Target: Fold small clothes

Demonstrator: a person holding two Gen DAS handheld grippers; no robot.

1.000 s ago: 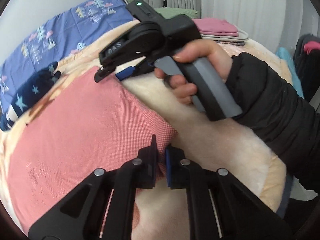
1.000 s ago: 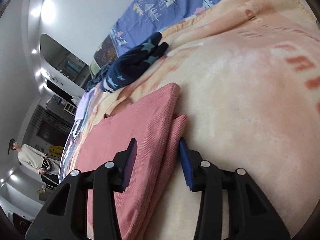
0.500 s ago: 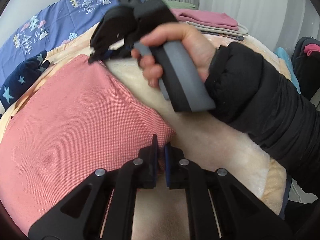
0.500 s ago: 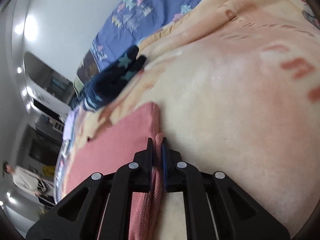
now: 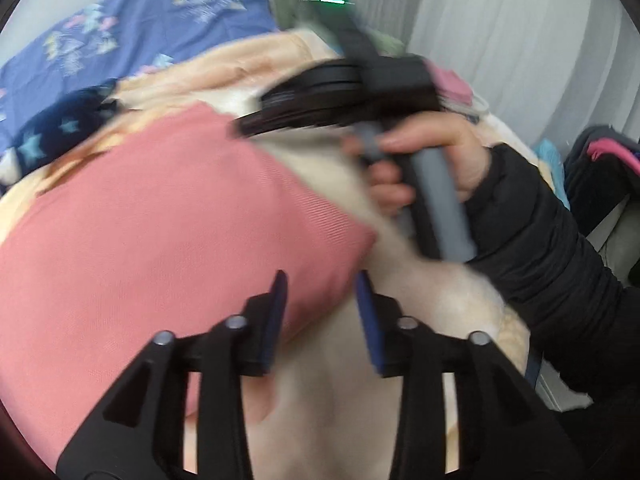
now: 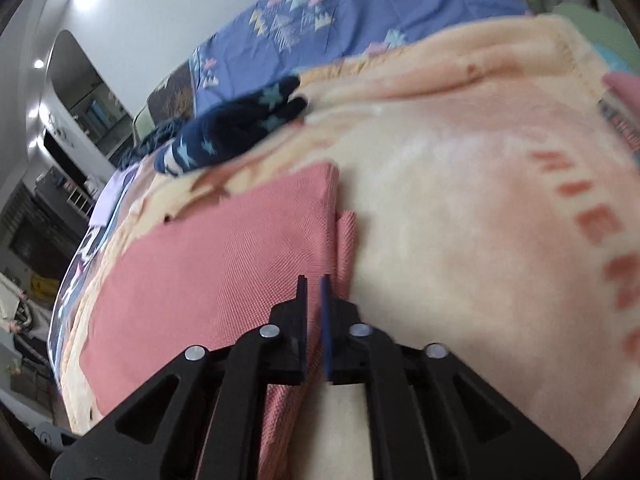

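black fingers (image 5: pixel 276 312) | blue pads | silver screws | grey handle (image 5: pixel 440 208) | black padded sleeve (image 5: pixel 540 240)

Cream fleece blanket (image 6: pixel 460 184) with red lettering underlies all; blue patterned sheet (image 6: pixel 360 8) at 12 o'clock; white curtain (image 5: pixel 500 40) at 1 o'clock, left wrist view; dark doorway at 9 o'clock, right wrist view.

Motion-blurred right gripper (image 5: pixel 256 122), its jaws indistinct.
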